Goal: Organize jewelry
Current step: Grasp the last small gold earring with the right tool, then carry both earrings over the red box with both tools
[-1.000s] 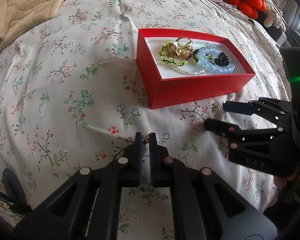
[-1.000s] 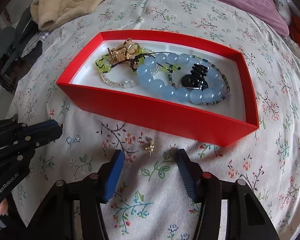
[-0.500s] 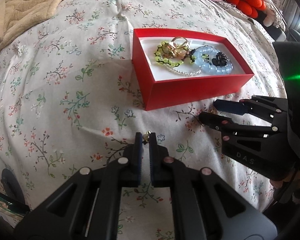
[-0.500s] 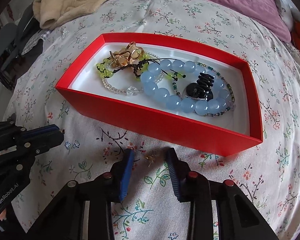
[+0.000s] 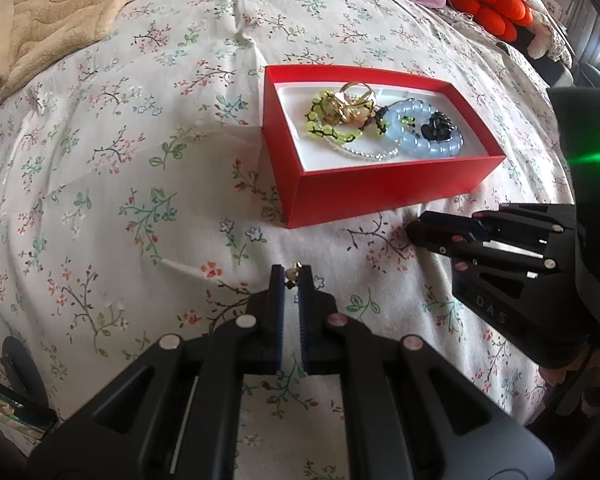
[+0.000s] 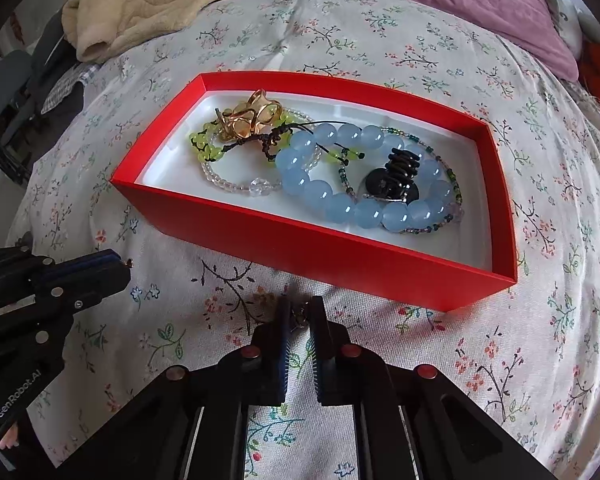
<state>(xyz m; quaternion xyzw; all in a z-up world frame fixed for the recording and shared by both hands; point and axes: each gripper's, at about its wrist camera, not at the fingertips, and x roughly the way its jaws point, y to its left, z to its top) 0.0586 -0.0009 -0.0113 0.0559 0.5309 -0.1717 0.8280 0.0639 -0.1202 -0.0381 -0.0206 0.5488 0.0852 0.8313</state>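
Observation:
A red box (image 5: pixel 380 192) (image 6: pixel 320 252) with a white inside lies on the floral bedspread. It holds a blue bead bracelet (image 6: pixel 340 204), a gold piece (image 6: pixel 252 118), green beads, clear beads and a black clip (image 6: pixel 396 178). My left gripper (image 5: pixel 291 276) is shut on a small gold earring (image 5: pixel 293 270), in front of the box's left end. My right gripper (image 6: pixel 299 314) is shut on a second small earring (image 6: pixel 300 317), just in front of the box's near wall. Each gripper shows in the other's view: the right gripper (image 5: pixel 424 226) and the left gripper (image 6: pixel 116 264).
A beige blanket (image 5: pixel 40 20) (image 6: pixel 148 4) lies at the far left of the bed. A purple pillow (image 6: pixel 440 4) and an orange cushion (image 5: pixel 484 4) lie at the back.
My right gripper has closed from wide open onto the earring on the bedspread. My left gripper has stayed shut on its earring and drifted slightly back from the box.

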